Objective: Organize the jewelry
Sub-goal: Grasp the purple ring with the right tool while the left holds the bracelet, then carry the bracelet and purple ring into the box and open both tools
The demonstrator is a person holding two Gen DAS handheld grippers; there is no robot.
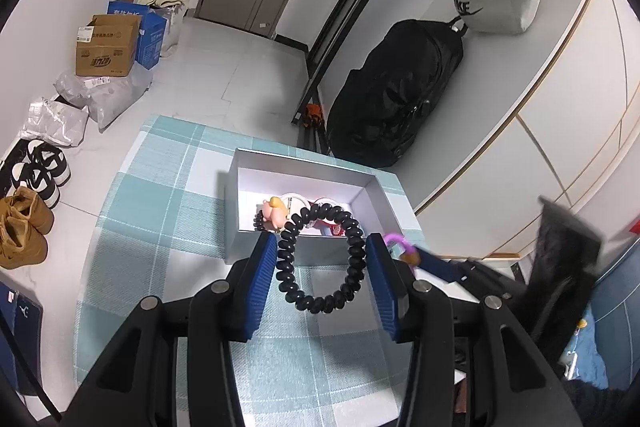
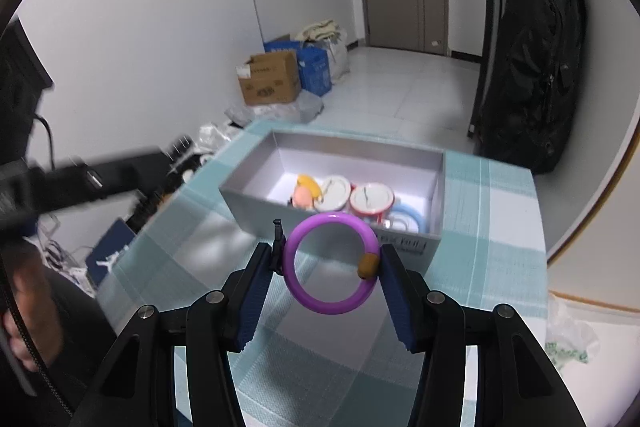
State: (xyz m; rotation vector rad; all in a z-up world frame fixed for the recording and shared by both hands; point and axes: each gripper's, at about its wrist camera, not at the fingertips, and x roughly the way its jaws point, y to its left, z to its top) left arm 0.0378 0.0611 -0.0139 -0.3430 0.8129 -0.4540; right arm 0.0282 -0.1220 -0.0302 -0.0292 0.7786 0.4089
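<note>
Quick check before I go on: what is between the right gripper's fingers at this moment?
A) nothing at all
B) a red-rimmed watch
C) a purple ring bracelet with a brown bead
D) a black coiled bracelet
C: in the right wrist view the purple ring bracelet sits clamped across the right gripper, its brown bead by one pad.

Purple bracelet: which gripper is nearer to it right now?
Right. The right gripper has the purple bracelet between its pads, before the gray box. The left gripper, holding the black coil bracelet, sits beside it.
</note>
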